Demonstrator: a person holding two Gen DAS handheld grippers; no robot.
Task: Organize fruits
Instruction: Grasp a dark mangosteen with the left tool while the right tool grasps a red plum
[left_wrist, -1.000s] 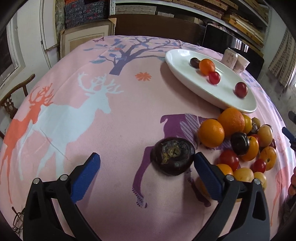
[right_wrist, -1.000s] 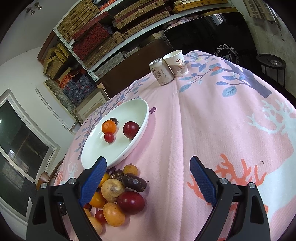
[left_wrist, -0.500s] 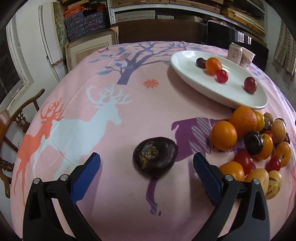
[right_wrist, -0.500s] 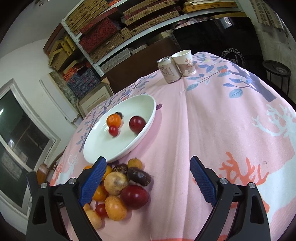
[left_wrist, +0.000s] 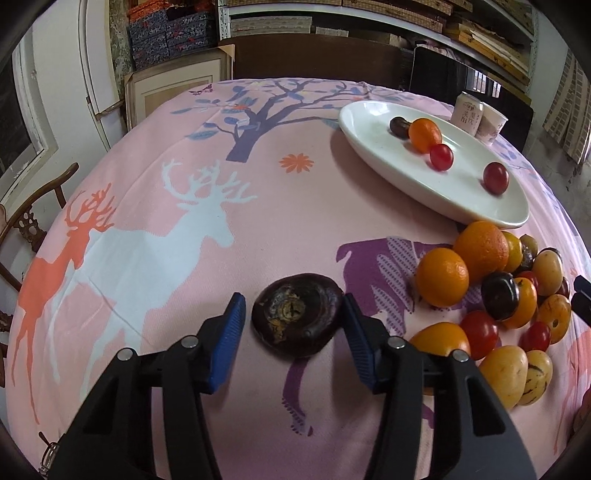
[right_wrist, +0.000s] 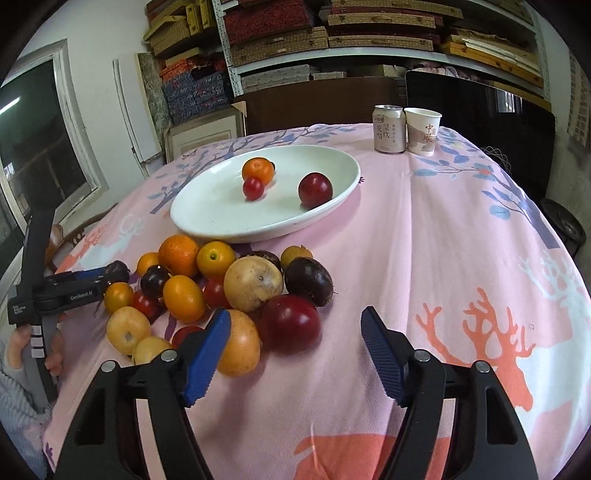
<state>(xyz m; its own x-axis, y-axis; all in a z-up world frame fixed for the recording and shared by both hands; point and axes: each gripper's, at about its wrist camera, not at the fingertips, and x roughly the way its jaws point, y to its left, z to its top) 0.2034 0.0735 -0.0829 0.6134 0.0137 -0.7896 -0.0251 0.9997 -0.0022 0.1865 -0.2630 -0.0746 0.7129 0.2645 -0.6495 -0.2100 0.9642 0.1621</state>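
Note:
A dark purple wrinkled fruit (left_wrist: 297, 318) lies on the pink tablecloth between the blue pads of my left gripper (left_wrist: 293, 339). The jaws stand close on both sides of it, the right pad about touching, a small gap on the left. A pile of oranges, plums and yellow fruits (left_wrist: 495, 291) lies to the right; it also shows in the right wrist view (right_wrist: 221, 288). The white plate (right_wrist: 207, 218) holds an orange, two red fruits and a dark one. My right gripper (right_wrist: 295, 354) is open and empty, just in front of a red plum (right_wrist: 290, 323).
A drink can (right_wrist: 388, 129) and a paper cup (right_wrist: 423, 131) stand at the table's far edge behind the plate. Shelves and boxes fill the background. A wooden chair (left_wrist: 22, 221) stands at the table's left. The left gripper's body (right_wrist: 62, 291) reaches in beside the pile.
My left gripper's jaws have narrowed around the dark fruit, which now lies between the pads. My right gripper has moved lower and closer to the fruit pile.

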